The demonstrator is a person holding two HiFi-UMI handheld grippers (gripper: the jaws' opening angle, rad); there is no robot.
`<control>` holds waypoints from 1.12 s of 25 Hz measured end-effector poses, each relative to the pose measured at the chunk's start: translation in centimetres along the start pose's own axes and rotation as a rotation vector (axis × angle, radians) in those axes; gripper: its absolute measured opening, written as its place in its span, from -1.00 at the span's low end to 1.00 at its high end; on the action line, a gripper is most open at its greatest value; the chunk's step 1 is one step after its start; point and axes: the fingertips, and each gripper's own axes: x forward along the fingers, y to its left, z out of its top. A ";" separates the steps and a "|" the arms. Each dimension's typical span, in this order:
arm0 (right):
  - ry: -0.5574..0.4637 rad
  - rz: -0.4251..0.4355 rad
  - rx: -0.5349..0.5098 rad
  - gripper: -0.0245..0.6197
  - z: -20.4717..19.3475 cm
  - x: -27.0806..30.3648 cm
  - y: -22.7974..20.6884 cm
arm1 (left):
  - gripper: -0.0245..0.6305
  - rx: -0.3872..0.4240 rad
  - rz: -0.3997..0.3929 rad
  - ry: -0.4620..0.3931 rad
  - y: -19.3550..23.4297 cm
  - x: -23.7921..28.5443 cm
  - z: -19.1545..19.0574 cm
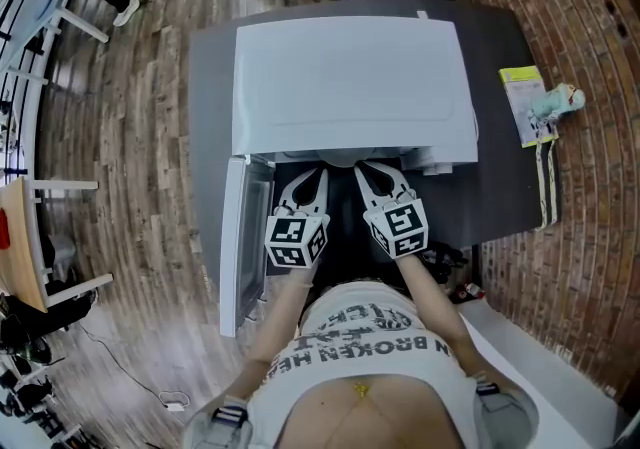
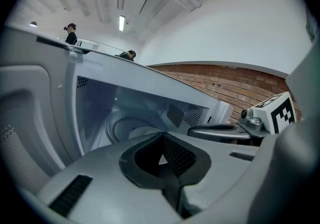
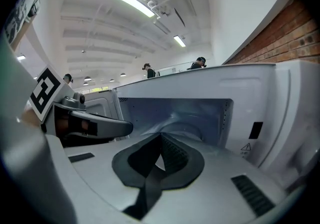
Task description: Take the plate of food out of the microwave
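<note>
If shoved in pinched shut and empty as now, could ram the grey left gripper (image 2: 161,137) or right gripper (image 3: 160,137) into the round pale plate (image 2: 122,128) inside the white microwave (image 1: 350,77), spilling food.

From the head view, the microwave's (image 1: 350,87) top hides its cavity. In the left gripper view the fingers (image 2: 100,178) cover the near part of a round plate (image 2: 125,127); whether it carries food cannot be told. A small pale thing (image 1: 557,100) on the counter (image 1: 500,177) is too small to name.
</note>
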 end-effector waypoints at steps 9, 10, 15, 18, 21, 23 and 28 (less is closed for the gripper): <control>0.067 -0.022 0.030 -0.90 -2.2 1.7 -1.9 | -0.91 -0.030 0.001 0.074 0.8 2.2 -2.5; 0.075 -0.024 0.035 -0.90 -2.5 1.9 -2.1 | -0.91 -0.035 0.001 0.083 1.0 2.4 -2.8; 0.111 -0.034 0.047 -0.90 -3.9 2.8 -3.1 | -0.91 -0.055 0.007 0.116 1.9 3.8 -3.8; 0.130 -0.034 0.056 -0.90 -4.5 3.3 -3.4 | -0.91 -0.073 0.012 0.137 2.5 4.3 -4.4; 0.146 -0.030 0.064 -0.90 -5.2 3.6 -3.5 | -0.91 -0.076 0.014 0.150 2.8 4.7 -4.9; 0.156 -0.029 0.068 -0.90 -5.6 3.8 -3.6 | -0.91 -0.083 0.012 0.156 2.8 5.0 -5.1; 0.156 -0.078 0.207 -0.90 -6.6 3.8 -4.9 | -0.90 -0.209 0.025 0.148 3.8 5.3 -5.7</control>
